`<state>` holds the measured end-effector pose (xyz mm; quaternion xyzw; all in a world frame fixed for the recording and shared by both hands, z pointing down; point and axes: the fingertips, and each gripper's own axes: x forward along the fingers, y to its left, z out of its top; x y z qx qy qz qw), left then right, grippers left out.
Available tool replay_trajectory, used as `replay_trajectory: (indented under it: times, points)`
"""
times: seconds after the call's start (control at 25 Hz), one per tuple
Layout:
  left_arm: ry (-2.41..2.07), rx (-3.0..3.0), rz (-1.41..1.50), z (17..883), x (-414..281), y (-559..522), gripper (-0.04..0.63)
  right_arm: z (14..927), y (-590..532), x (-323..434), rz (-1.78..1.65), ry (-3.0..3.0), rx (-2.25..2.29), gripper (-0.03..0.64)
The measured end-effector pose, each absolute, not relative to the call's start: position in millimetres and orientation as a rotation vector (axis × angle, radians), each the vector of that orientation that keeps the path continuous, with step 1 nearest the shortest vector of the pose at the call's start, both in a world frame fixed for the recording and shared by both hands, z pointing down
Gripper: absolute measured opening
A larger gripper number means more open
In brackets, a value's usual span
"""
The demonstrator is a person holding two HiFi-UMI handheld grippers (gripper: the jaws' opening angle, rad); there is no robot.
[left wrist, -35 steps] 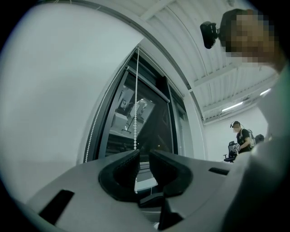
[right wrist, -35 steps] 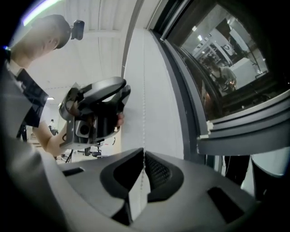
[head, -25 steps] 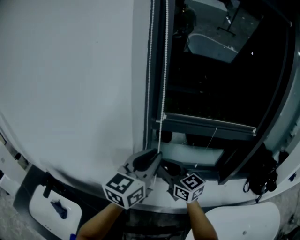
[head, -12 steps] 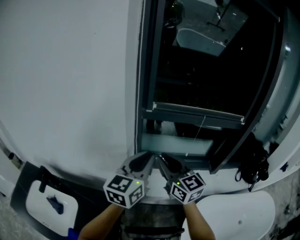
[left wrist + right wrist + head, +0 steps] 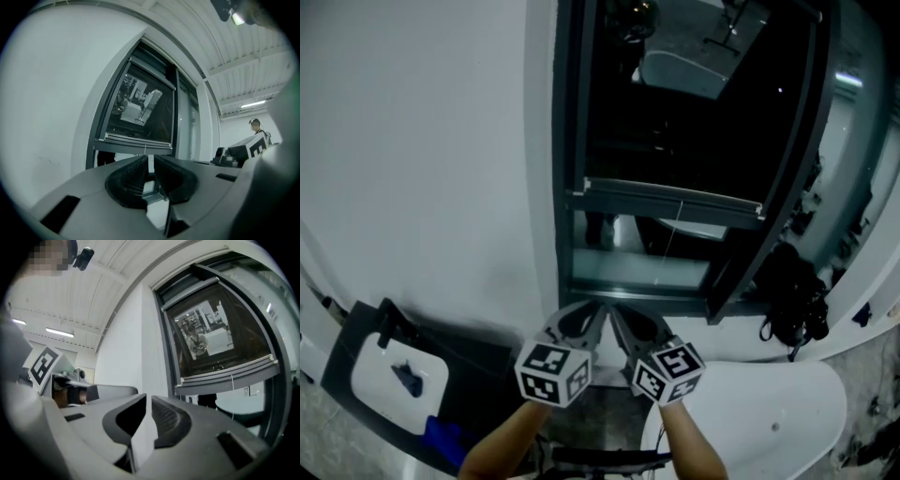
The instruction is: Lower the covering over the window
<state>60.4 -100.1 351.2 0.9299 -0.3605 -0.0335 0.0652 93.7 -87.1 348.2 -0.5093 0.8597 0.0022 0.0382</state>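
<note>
— Placing the covering (image 5: 670, 199) against the left gripper (image 5: 589, 317) and right gripper (image 5: 628, 323)?

— Finding it drawn down low inside the window frame (image 5: 565, 141), its lower edge lying far beyond both tongs and well apart from them, leaving a pale strip of glass (image 5: 637, 272) beneath.

— And reading the tongs themselves?

— Seeing both pointing at the window from the near side, just beside each other, tips almost meeting. Reading the left jaws as narrow, gripping nothing. Reading the right jaws as having just been closing, narrow too, nothing between them.

— Noticing anything around?

— Spotting a thin pull cord (image 5: 673, 230) dangling from that lower edge, a black bundle (image 5: 789, 300) sitting to the right of the frame, a white rounded surface (image 5: 769, 412) at near right, and a dark tray (image 5: 356, 342) at near left below the white wall (image 5: 422, 169). Seeing the way from tongs to window lying open.
</note>
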Motion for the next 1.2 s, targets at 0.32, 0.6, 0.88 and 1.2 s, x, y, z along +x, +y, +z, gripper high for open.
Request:
replay_trajectory:
  times: [0.32,0.6,0.88,1.2]
  points:
    - [-1.108,2.793,0.017,375,81,-11,0.054,357,6,110,-0.013,2.611,-1.595,0.022]
    - [-1.129,2.791,0.114,381,78,48,0.054,357,61,101,-0.005,2.634,-1.596,0.009]
    - [-1.130,2.766,0.154,386,65,87,0.054,361,95,89,-0.051,2.616,-1.618,0.009]
    - [-1.229,2.753,0.166,397,19,120,0.054,378,128,53,-0.101,2.599,-1.690,0.009]
